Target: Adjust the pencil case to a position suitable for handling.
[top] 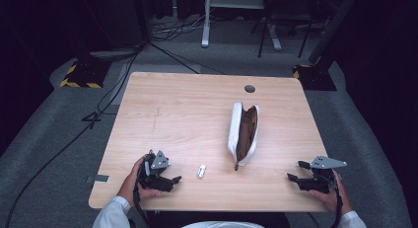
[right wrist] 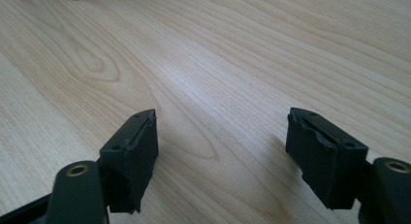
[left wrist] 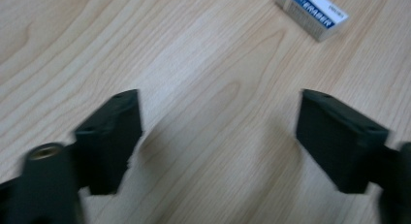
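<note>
left gripper point(top: 170, 180): jaws wide, nothing between | eraser point(left wrist: 311, 14) lies on table point(top: 197, 104) just ahead of its fingertips, apart | right gripper point(top: 295, 171): jaws wide, bare wood between | open pencil case point(top: 243, 133) well off from both

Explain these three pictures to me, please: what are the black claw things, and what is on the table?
A person sits at a light wooden table holding a hand-operated tool in each hand: the left gripper and the right gripper, each with two black jaws. The high view comes from a fixed camera above the person. The other two pictures come from small cameras riding on the grippers, looking along their jaws, which stand apart over bare wood. On the table lie an unzipped white pencil case with a brown lining and, nearer the left gripper, a small white eraser in a blue-printed sleeve. Neither gripper holds anything.
</note>
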The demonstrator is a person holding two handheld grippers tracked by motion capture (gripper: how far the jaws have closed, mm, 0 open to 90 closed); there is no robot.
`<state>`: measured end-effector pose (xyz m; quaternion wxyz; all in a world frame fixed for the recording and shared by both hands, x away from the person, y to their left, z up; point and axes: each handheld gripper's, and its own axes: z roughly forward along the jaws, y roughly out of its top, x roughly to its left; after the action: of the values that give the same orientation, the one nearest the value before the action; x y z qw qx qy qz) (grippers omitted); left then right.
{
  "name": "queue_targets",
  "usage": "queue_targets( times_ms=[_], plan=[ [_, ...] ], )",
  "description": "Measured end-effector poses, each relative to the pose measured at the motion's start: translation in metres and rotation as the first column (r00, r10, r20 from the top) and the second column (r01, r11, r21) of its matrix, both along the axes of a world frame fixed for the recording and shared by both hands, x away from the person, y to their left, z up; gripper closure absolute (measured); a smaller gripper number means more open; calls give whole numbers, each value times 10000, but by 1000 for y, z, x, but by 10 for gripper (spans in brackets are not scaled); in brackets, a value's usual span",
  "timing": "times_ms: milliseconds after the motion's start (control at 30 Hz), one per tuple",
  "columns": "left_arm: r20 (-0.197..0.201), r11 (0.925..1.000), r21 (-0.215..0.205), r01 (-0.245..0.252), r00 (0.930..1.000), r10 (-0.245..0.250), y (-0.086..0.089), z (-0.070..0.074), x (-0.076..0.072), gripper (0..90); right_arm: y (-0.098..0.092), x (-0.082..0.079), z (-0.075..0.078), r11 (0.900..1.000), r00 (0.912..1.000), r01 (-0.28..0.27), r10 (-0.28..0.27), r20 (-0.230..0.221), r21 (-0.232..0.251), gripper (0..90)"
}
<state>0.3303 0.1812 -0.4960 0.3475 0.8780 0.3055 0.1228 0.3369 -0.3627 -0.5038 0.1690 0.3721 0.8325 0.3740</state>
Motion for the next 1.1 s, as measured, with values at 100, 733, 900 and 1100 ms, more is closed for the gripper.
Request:
queue_targets(
  times_ms=[100,733,900,1100],
  plan=[
    [200,9996,82,259,9995,-260,-14,5,-1,192,-1,-1,0,10000,10000,51,-51,3,5,279],
    [959,9901,-1107,867,9925,-762,-121,36,22,186,-2,-1,0,9999,9999,114,-114,18,1,279],
    [1239,9834,-1681,690,9911,-484,-140,45,29,184,-3,-1,0,9999,9999,123,-123,19,5,279],
    [1282,9767,-2070,562,9913,-299,-150,48,36,179,-3,-1,0,9999,9999,119,-119,16,10,279]
  ],
)
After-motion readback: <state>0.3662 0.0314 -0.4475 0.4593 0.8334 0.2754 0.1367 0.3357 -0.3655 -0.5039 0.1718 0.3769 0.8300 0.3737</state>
